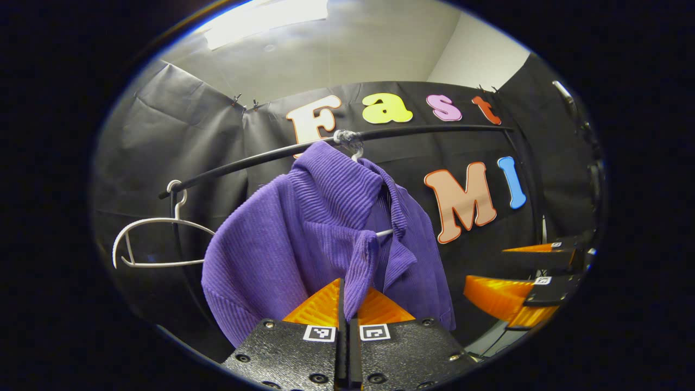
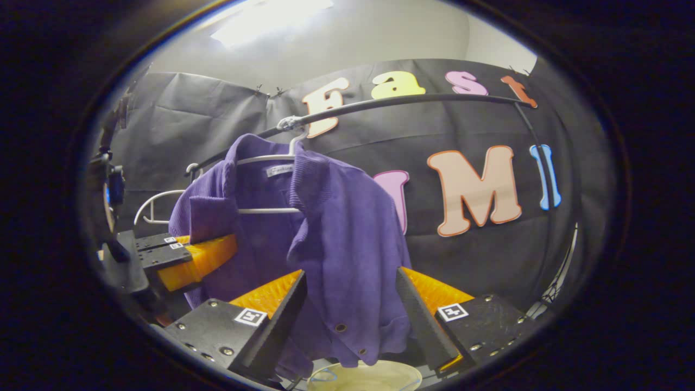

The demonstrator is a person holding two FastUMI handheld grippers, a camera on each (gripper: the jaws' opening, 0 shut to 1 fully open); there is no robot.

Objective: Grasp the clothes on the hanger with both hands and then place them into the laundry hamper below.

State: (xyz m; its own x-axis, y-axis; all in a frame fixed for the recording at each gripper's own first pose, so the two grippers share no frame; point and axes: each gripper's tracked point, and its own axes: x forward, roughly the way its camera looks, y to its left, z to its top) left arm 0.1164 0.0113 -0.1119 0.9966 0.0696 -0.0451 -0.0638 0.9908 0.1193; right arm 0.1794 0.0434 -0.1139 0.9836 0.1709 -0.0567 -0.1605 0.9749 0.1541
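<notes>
In the left gripper view, the left gripper [image 1: 347, 304] has its fingers pressed together on a fold of the purple corduroy jacket [image 1: 304, 228], pinching the front edge near the collar. The jacket hangs from a white hanger [image 1: 383, 233] hooked over the black rail [image 1: 260, 156]. A second, empty white hanger [image 1: 152, 239] hangs farther along the rail, well apart from the jacket. The right gripper [image 1: 521, 282] shows at the edge of the view, beside the jacket's far side.

My guess is that pulling down now with one pinch alone could drag the hanger along the rail or tip it, since the collar sits over the hanger's shoulders.

In the right gripper view, the right gripper [image 2: 350, 309] is spread wide, with the jacket's lower front panel [image 2: 347, 260] hanging between its fingers but not yet clamped. The left gripper [image 2: 201, 255] shows at the jacket's other side, closed on cloth. The hanger's bar [image 2: 269, 210] crosses inside the open jacket, and its hook [image 2: 296, 142] sits on the rail. Below, the pale rim of the laundry hamper [image 2: 369, 377] peeks out right under the hem.

If the right fingers close too low, they may catch only a loose flap and the cloth could slip out. The hanger itself stands in the way: the jacket must lift clear of its shoulders before it can drop.
</notes>
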